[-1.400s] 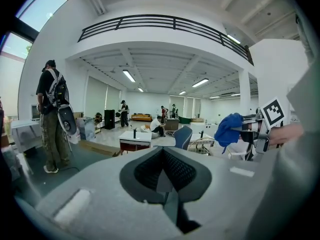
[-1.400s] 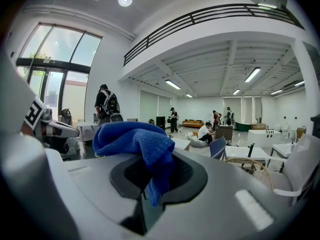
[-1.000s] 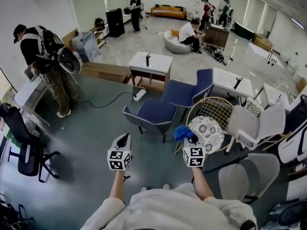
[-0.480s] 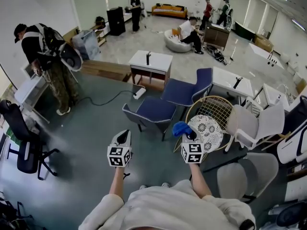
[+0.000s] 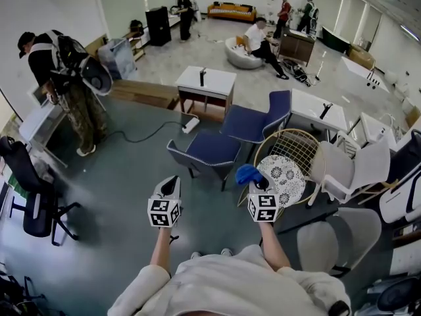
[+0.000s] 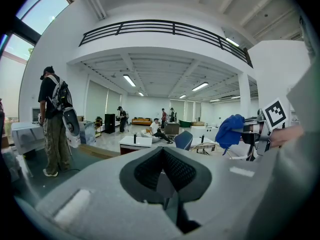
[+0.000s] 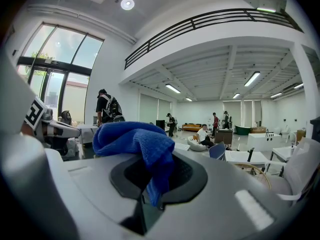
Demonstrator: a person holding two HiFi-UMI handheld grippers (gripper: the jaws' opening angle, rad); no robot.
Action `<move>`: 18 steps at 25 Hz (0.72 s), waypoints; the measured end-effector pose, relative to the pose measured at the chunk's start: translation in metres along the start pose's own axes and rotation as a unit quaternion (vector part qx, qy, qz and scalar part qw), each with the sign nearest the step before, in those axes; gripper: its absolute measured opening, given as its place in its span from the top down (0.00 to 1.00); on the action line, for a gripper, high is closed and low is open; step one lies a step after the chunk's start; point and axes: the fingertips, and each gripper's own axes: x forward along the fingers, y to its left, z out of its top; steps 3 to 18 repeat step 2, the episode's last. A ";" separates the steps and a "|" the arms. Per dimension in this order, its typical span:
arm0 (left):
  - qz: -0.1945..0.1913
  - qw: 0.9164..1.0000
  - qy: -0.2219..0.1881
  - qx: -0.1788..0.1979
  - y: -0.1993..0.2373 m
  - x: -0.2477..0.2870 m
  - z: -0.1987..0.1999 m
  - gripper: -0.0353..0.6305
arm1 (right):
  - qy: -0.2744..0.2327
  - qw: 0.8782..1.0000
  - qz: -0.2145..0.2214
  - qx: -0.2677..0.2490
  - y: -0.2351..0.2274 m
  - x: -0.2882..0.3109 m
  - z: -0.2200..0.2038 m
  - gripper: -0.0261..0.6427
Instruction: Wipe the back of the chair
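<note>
My right gripper is shut on a blue cloth, which bunches over the jaws and hangs down between them. It hovers at the left rim of a round wicker chair with a lattice back and a white patterned cushion. My left gripper is held over the grey floor to the left, shut with nothing in it. From the left gripper view the cloth shows at the right, in front of the right gripper's marker cube.
Two blue armchairs stand just beyond the grippers, with white tables behind them. White chairs crowd the right side. A person with a backpack stands at the left. A black office chair is at far left.
Both grippers have drifted slightly up and forward. The cloth stays clamped in the right one, a little closer to the wicker chair's rim.
</note>
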 end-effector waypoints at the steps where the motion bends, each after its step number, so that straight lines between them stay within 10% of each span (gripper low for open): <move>1: 0.000 1.000 0.000 0.000 0.000 0.001 0.001 0.95 | 0.000 1.000 0.000 0.000 0.000 0.001 0.001 0.89; 18: 0.000 1.000 0.000 0.001 0.000 0.001 0.002 0.95 | -0.001 1.000 0.001 0.000 -0.001 0.001 0.002 0.89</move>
